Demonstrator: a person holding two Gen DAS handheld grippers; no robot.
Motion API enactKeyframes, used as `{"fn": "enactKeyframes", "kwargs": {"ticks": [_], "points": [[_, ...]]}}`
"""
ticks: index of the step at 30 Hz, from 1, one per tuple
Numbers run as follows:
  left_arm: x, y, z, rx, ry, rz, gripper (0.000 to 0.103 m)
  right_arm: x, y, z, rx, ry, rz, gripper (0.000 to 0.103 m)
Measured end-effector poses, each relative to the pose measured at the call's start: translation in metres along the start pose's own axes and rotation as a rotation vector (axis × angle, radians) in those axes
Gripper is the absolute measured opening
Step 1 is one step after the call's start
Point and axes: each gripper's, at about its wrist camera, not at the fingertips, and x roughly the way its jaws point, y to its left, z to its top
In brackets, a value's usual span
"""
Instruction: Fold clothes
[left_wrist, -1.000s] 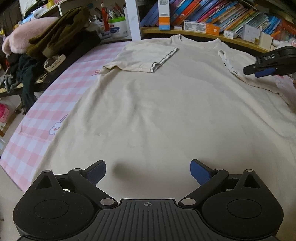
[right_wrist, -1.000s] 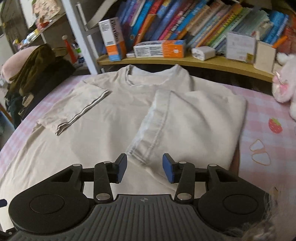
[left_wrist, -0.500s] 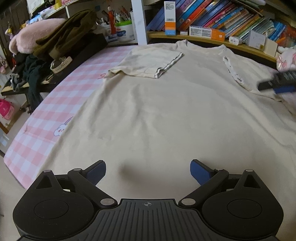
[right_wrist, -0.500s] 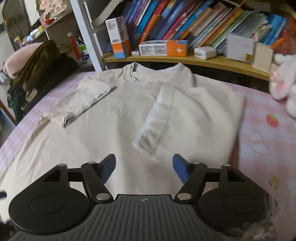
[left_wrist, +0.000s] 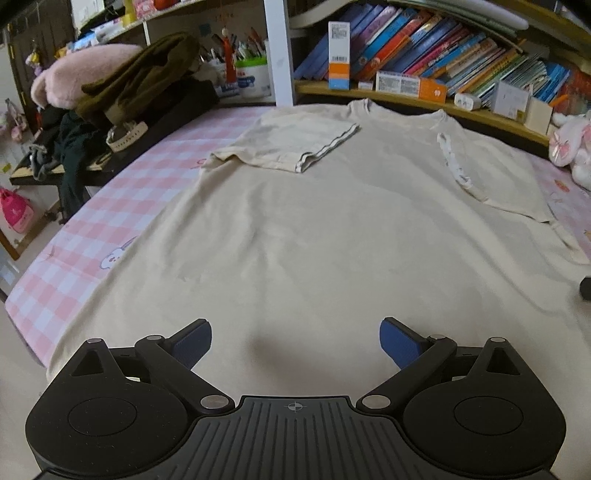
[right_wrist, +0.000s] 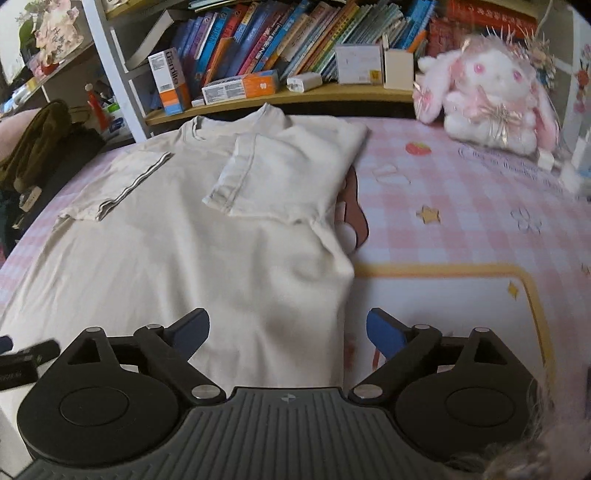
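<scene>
A cream T-shirt (left_wrist: 314, 229) lies flat on a pink checked bed cover (left_wrist: 110, 221), collar toward the bookshelf. Its left sleeve (left_wrist: 291, 147) and right sleeve (right_wrist: 273, 177) are both folded inward over the body. My left gripper (left_wrist: 295, 341) hovers open over the shirt's lower middle, nothing between its fingers. My right gripper (right_wrist: 288, 332) stands over the shirt's right side edge (right_wrist: 340, 295), its jaws opening wide with cloth below them but not pinched. The other gripper's tip (right_wrist: 26, 354) shows at the left edge of the right wrist view.
A bookshelf (left_wrist: 424, 66) with books and boxes runs along the far edge. A pink plush rabbit (right_wrist: 487, 92) sits at the back right. Piled clothes (left_wrist: 122, 85) lie on a dark ledge at the left. The bed's left edge (left_wrist: 22, 295) drops off.
The right gripper has let go of the folded right sleeve, opened wide and drawn back toward the shirt's lower right edge. The left gripper shifted slightly and stayed open.
</scene>
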Motion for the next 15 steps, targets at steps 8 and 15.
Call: {"fn": "enactKeyframes", "kwargs": {"ticks": [8, 15], "points": [[-0.018, -0.006, -0.009, 0.014, -0.014, -0.003, 0.099, -0.013, 0.001, -0.013, -0.029, 0.010, 0.044, 0.092], [-0.018, -0.014, -0.005, 0.079, -0.048, -0.093, 0.099, -0.032, 0.001, -0.023, -0.015, -0.016, -0.016, 0.093]]}}
